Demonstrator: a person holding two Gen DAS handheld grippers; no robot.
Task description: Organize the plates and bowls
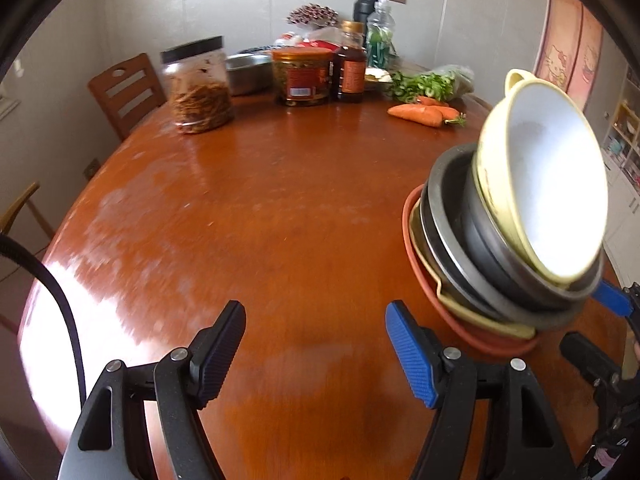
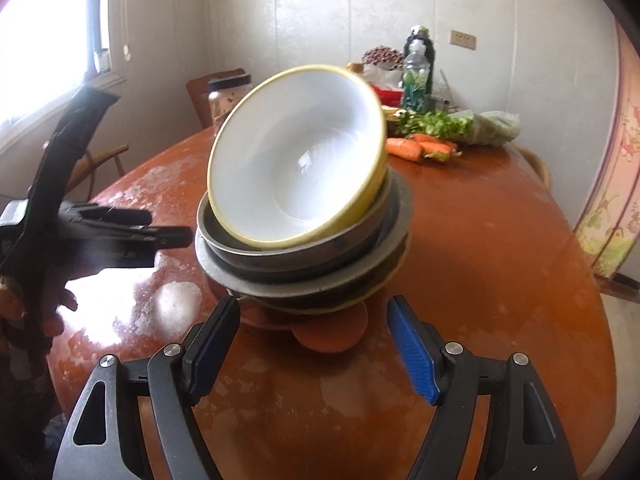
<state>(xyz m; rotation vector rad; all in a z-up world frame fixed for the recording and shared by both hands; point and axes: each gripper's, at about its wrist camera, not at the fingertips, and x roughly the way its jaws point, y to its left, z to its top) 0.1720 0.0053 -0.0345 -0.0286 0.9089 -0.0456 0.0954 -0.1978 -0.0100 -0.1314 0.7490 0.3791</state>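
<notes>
Glossy, worn wooden table (image 1: pixel 280 200); glazed ceramic yellow bowl (image 2: pixel 296 160) with smooth white inside; dull metal bowls (image 2: pixel 300 256) beneath; clear plastic jar (image 1: pixel 198 84) upper left; ribbed blue pads (image 1: pixel 412 356).

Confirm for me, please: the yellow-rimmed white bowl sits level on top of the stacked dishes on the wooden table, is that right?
Not quite. The yellow-rimmed white bowl is on top of the stacked dishes on the wooden table, but it is tilted, not level. The right wrist view shows its opening leaning towards the camera.
</notes>
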